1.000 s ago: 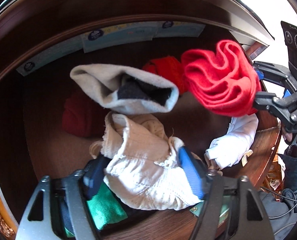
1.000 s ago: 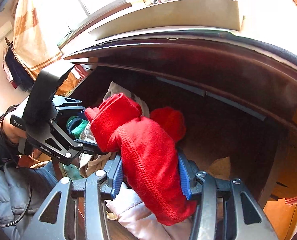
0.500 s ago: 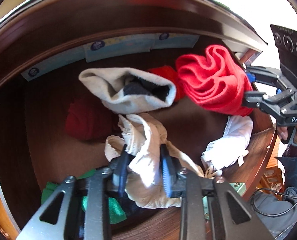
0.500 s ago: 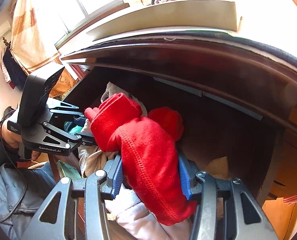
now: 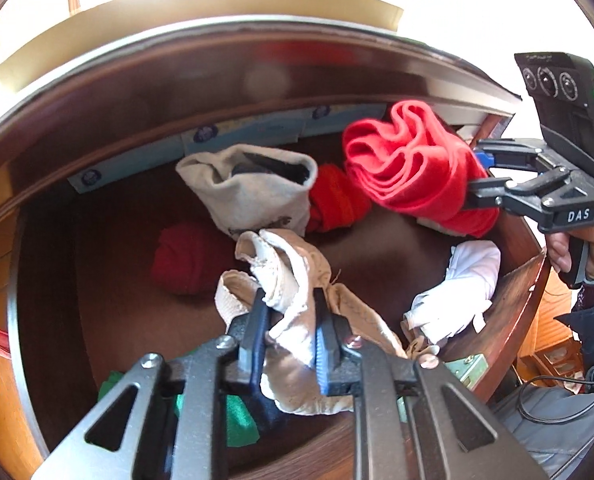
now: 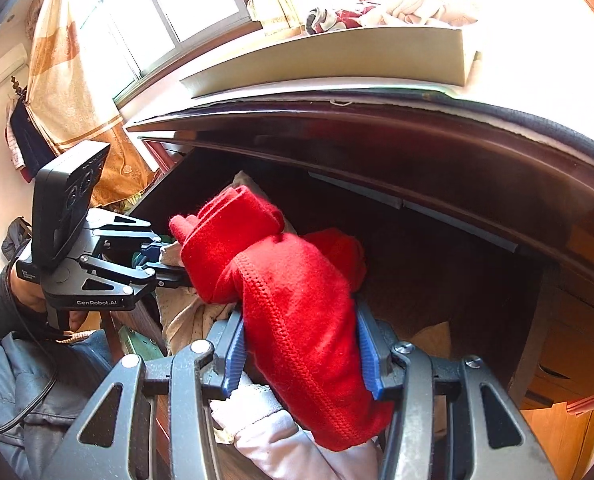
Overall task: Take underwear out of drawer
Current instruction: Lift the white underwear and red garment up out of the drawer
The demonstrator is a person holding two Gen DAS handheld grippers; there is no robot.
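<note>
Since earlier: left tongs (image 5: 287, 336) now clamped on beige underwear (image 5: 293, 280), raised. Right tongs (image 6: 301, 354) gripping red garment (image 6: 293, 304). Lift both straight up, clear of drawer (image 5: 509, 300) rim.

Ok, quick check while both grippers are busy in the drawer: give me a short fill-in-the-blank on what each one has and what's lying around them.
1. The left gripper is shut on the ____ garment.
2. The right gripper is shut on the ____ garment.
3. Draped over the front edge of the drawer, below the right gripper, lies a ____ cloth.
4. The grey sock lies ____ the drawer.

Missing words: beige; red; white; inside
</note>
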